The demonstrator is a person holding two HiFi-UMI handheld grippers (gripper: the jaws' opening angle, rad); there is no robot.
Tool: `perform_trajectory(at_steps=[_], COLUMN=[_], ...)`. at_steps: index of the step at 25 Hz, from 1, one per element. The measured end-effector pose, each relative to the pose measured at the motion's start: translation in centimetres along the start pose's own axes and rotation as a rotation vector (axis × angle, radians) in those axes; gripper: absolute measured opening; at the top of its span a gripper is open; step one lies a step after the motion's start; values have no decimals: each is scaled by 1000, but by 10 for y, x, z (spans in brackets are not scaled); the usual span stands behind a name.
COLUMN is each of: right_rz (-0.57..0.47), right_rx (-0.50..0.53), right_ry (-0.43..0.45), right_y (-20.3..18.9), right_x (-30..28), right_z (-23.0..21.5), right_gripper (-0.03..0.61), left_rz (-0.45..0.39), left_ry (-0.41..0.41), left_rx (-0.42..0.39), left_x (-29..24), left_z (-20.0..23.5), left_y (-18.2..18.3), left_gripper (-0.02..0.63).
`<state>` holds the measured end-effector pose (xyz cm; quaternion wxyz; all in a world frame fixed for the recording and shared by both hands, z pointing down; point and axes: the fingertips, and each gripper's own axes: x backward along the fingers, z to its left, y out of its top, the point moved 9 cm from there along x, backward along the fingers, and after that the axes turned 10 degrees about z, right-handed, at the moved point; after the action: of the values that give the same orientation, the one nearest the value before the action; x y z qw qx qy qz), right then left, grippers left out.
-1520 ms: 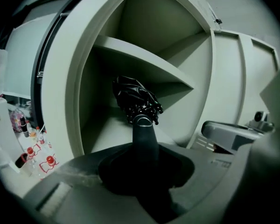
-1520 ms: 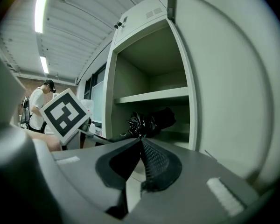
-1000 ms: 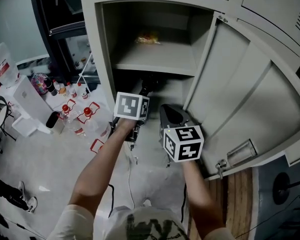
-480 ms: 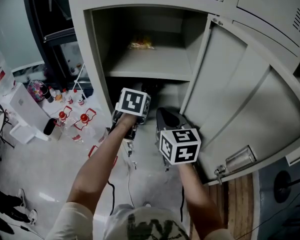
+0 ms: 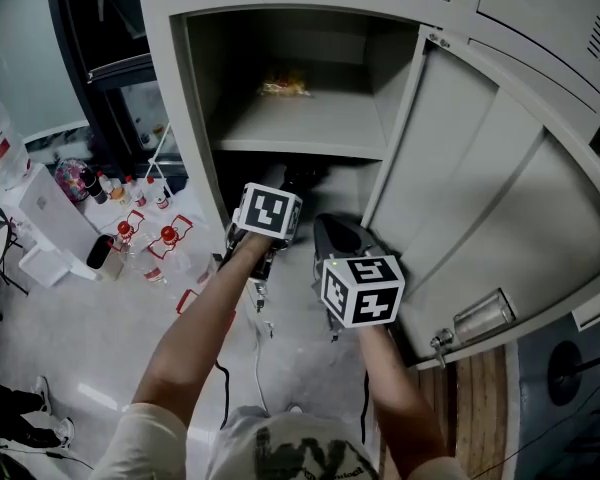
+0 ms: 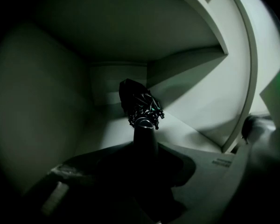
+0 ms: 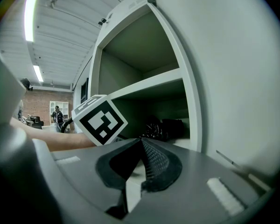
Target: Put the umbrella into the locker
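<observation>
Showing the umbrella [image 6: 139, 104] lying in the lower compartment [image 6: 196, 101] of the locker [image 5: 180, 118], long axis running straight away from the left gripper [image 6: 144, 146], whose jaws have just been opening around its handle [image 6: 144, 133], contact too dark to judge; the right gripper [image 7: 140, 143] hangs closed, empty, beside.

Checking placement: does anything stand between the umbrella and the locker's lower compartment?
Nothing visible does. The umbrella already lies inside the lower compartment, and the door is swung wide open. The left gripper, its jaws just opening, has the handle between them.
</observation>
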<state>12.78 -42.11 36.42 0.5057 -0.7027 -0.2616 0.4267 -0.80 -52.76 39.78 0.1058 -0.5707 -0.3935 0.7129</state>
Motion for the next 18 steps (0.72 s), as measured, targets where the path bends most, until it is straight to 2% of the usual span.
perform_trajectory(at_steps=[4,8,10,14,18], right_rz=[7,11,13,15,18], right_rx=[-1,-3,-7,-14,-21], right_ry=[1,3,5,12,18], right_y=[-2,-3,-4,-3,-4], right_x=[1,2,3,5,6], right_z=[1,1,2,1,1], right_gripper=[-5,-5,-5,-5,-5], left_rz=[-39,-63,-71,-75,-89], left_ry=[-19,-43,-45,-67,-86], left_rx=[5,14,16,5,-3], left_x=[1,4,6,8,13], left_z=[-2,-4,-4,-9,-14], left_y=[-1,-4,-5,-9,-11], left_gripper=[151,221,223,293,308])
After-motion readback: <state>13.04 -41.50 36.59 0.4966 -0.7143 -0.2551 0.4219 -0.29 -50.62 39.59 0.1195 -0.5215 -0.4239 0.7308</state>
